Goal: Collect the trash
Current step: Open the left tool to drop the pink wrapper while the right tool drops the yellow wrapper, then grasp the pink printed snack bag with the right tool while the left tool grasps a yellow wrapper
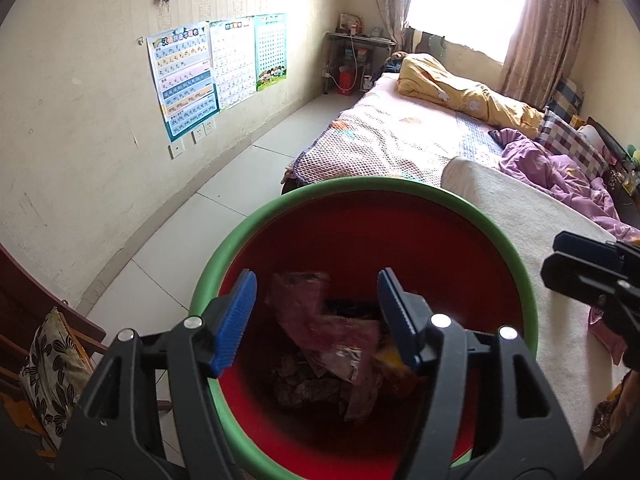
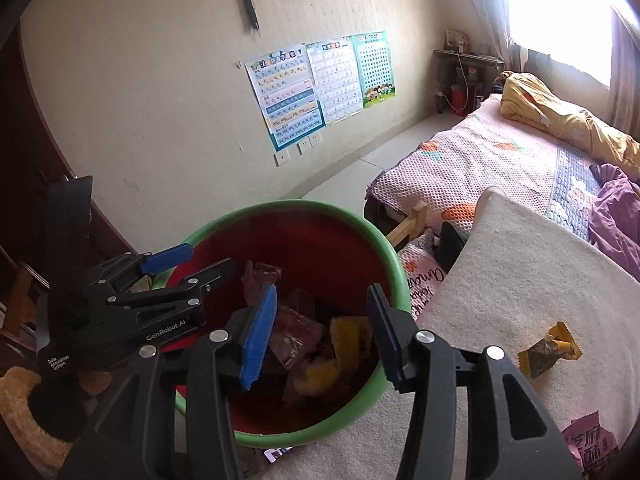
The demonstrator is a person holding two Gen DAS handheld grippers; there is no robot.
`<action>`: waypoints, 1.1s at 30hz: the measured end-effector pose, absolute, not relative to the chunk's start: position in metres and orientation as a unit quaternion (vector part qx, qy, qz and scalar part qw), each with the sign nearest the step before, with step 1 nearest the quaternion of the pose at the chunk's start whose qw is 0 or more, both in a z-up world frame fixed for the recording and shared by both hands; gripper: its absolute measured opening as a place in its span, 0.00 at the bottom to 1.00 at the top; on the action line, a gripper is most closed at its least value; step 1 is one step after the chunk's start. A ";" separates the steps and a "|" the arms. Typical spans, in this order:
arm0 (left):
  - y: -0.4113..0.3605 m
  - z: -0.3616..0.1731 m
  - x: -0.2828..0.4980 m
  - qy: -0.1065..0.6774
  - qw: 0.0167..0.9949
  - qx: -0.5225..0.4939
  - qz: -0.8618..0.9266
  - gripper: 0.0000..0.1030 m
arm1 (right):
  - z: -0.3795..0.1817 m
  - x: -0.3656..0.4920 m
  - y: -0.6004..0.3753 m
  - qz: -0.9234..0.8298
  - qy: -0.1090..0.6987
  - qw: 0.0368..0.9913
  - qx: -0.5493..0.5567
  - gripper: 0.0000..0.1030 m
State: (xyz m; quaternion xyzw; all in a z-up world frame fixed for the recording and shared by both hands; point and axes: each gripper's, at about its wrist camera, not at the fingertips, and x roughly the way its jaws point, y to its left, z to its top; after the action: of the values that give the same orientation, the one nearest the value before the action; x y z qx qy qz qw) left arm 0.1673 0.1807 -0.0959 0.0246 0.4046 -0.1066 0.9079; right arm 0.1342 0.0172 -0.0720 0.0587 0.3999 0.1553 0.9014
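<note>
Both grippers, left (image 1: 316,300) and right (image 2: 322,320), tilt down over the red bin (image 2: 394,276), jaws spread, nothing pinched, wrappers (image 1: 320,320) below.

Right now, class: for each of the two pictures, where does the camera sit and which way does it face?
Left wrist: sits on the left gripper, looking down into the red bin; its open jaws show, the right gripper at the edge.
Right wrist: sits on the right gripper, facing the same bin; its open jaws and the left gripper show.
Shared: bin, wall posters, bed.
</note>
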 end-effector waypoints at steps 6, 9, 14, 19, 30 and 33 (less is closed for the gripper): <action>0.172 -0.085 0.155 0.394 0.913 0.022 -0.098 0.58 | -0.063 0.121 0.004 0.159 0.391 0.905 0.061 0.45; 0.164 -0.078 0.145 0.387 0.917 0.019 -0.098 0.58 | -0.061 0.107 -0.008 0.155 0.389 0.906 0.061 0.45; 0.137 -0.072 0.124 0.379 0.919 0.014 -0.109 0.58 | -0.064 0.077 -0.035 0.143 0.397 0.904 0.065 0.45; 0.096 -0.075 0.100 0.384 0.913 0.019 -0.135 0.58 | -0.076 0.040 -0.069 0.121 0.415 0.899 0.071 0.45; 0.002 -0.085 0.057 0.396 0.895 0.039 -0.201 0.59 | -0.080 -0.001 -0.189 0.032 0.424 0.903 0.054 0.61; -0.015 -0.089 0.052 0.403 0.890 0.040 -0.211 0.60 | -0.096 0.004 -0.210 0.031 0.453 0.890 0.042 0.66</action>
State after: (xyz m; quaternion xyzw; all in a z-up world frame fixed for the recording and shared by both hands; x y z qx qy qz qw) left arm 0.0519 -0.0149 -0.0886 0.0399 0.4032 -0.2109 0.8896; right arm 0.0043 -0.2104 -0.0957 0.0420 0.4532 0.0311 0.8899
